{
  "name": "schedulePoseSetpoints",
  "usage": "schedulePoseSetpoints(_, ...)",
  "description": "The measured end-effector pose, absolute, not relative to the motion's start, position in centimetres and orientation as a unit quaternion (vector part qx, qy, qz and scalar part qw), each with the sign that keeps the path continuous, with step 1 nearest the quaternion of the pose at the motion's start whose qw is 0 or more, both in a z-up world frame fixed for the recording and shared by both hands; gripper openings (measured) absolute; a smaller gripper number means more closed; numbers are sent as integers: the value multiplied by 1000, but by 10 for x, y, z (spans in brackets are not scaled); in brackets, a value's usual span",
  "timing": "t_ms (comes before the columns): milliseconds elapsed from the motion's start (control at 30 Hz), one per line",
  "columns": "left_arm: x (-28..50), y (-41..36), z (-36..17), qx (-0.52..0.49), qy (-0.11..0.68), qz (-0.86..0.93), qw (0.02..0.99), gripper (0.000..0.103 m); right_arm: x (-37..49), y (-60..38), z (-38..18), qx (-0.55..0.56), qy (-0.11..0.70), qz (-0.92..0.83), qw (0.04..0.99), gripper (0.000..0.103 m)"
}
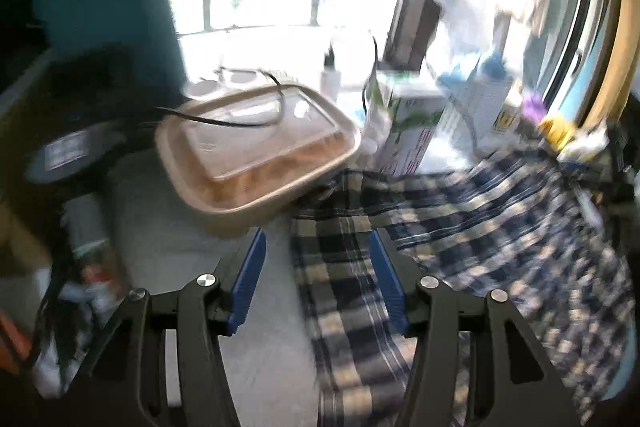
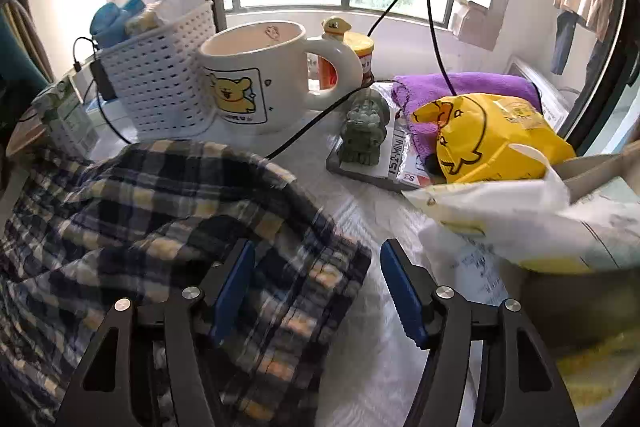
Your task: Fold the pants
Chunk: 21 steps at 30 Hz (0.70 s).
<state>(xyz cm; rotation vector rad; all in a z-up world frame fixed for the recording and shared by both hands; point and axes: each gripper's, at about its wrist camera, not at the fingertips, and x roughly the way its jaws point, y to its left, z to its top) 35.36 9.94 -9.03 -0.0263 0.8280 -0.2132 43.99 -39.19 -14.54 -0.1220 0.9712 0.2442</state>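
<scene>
The pants (image 1: 460,235) are navy, white and yellow plaid and lie crumpled on a pale tabletop (image 1: 180,239). In the left wrist view my left gripper (image 1: 318,247) is open, its blue pads straddling the pants' left edge. In the right wrist view the pants (image 2: 140,211) fill the lower left. My right gripper (image 2: 318,259) is open over their right edge, with its left pad above the cloth and its right pad over the bare table (image 2: 376,347).
A lidded tan food tray (image 1: 256,151) and cartons (image 1: 404,119) stand just beyond the left gripper. A bear mug (image 2: 260,75), white basket (image 2: 160,79), green figurine (image 2: 364,135), yellow bag (image 2: 492,139), purple towel (image 2: 480,83) and black cable (image 2: 320,123) crowd the back.
</scene>
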Motion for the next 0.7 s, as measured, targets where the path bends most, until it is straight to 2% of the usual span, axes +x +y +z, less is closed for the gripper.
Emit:
schedulePoseSetpoints(133,383,72,-130,41,441,-93,892,54,449,-387,-154,-69,476,120,869,60)
schedulePoseSetpoints(200,387,67,-141,51,431,-87,897,54,451,-382,-162,-80,482,126,863,50)
schedulePoseSetpoints(233,388,67,-141,46,426,-87,899,44,450,-380,-164,-87,479,125,865,49)
schedulePoseSetpoints(267,390,66,-141,42,427,-96,898,21,449,-378,-164,-94,473,129,866,38)
schedulePoseSetpoints(300,391,63,-140,49,428,-98,897,4,448,-377,-163,-98,472,134,866,28)
schedulePoseSetpoints(467,393,56,-139,90,419,-57,902,1,456,-362,-162,-131,459,123,870,21)
schedulePoseSetpoints(700,388,66,-129,72,403,-11,912,2,468,-355,-152,-139,443,107,879,21)
